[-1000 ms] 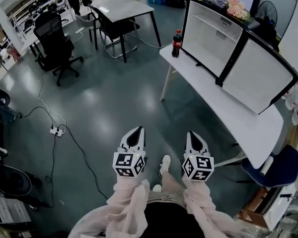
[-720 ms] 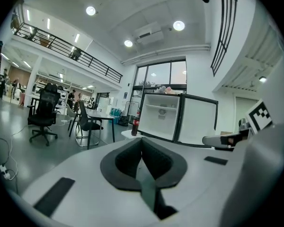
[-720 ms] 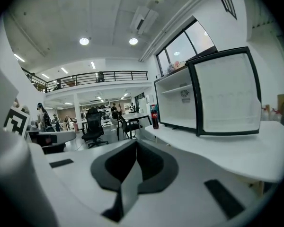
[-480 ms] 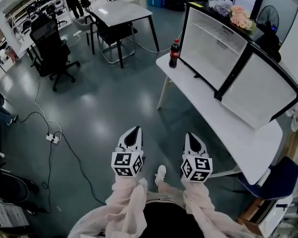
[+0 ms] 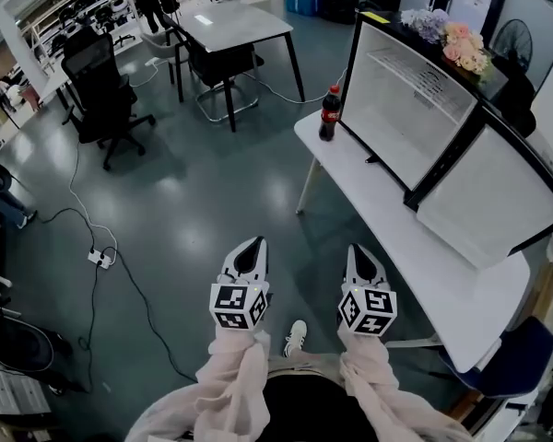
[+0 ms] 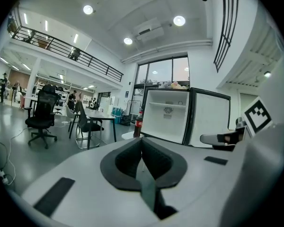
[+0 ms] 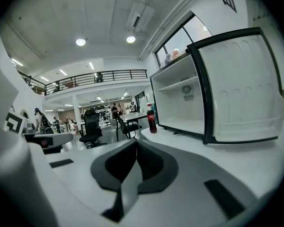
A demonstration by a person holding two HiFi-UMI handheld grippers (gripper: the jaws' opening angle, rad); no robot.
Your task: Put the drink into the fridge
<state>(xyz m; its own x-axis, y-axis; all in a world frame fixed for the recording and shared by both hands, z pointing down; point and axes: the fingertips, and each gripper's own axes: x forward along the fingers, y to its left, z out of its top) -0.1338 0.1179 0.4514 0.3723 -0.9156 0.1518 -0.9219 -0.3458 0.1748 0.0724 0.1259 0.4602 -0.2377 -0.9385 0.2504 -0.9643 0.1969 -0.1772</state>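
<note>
A cola bottle point(image 5: 329, 113) with a red cap and label stands upright on the far end of a white table point(image 5: 415, 247). It is just left of a small white fridge point(image 5: 407, 109), whose door point(image 5: 487, 196) hangs wide open. The bottle point(image 6: 138, 125) and the fridge point(image 6: 168, 115) lie ahead in the left gripper view. In the right gripper view the bottle point(image 7: 152, 118) stands before the fridge point(image 7: 180, 103). My left gripper point(image 5: 251, 250) and right gripper point(image 5: 362, 256) are side by side over the floor, both shut and empty, well short of the table.
A grey table point(image 5: 230, 24) with black chairs stands at the back, and an office chair point(image 5: 97, 81) at the left. A power strip point(image 5: 100, 258) and its cable lie on the floor. Flowers point(image 5: 456, 40) sit on the fridge. A blue chair point(image 5: 516, 357) is at the lower right.
The table, bottle and fridge have drifted lower and nearer in the head view as I walk toward them. Both grippers keep their place in the picture and stay shut.
</note>
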